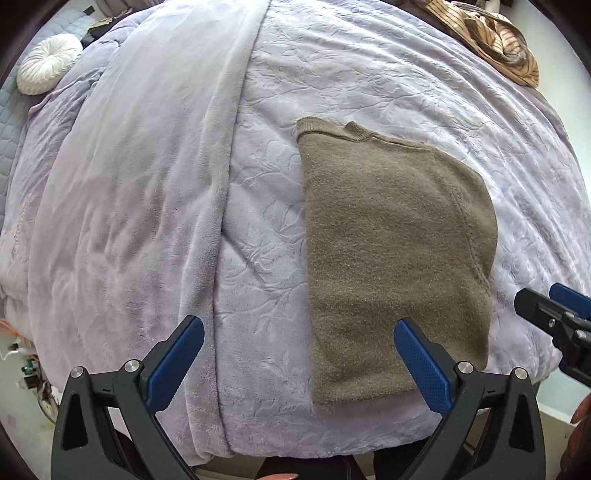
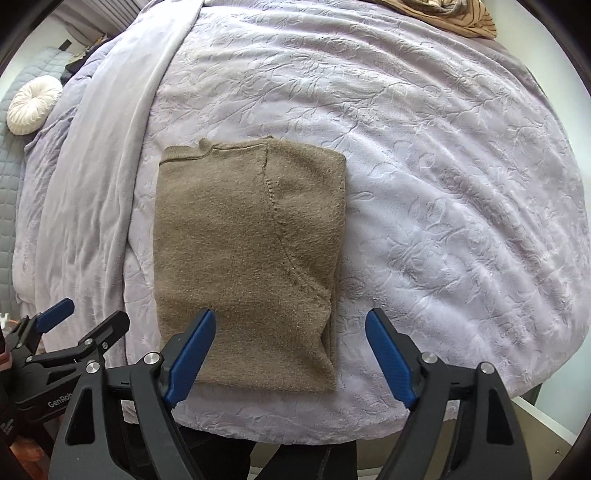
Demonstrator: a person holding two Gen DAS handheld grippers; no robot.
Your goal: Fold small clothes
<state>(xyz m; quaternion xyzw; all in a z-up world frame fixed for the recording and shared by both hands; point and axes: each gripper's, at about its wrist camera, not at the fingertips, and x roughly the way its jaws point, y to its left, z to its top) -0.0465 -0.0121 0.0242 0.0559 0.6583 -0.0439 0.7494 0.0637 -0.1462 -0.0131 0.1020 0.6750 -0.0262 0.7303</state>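
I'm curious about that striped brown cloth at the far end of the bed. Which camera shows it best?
The left wrist view: the striped cloth lies crumpled at the far right corner, with its folds and stripes visible. The right wrist view catches only a cropped sliver at the top edge.

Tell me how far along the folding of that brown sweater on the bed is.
Done: the brown sweater lies folded into a neat rectangle on the lilac blanket. In hand: nothing; the left gripper and right gripper are open above it. Left: the striped garment at the far edge looks unfolded.
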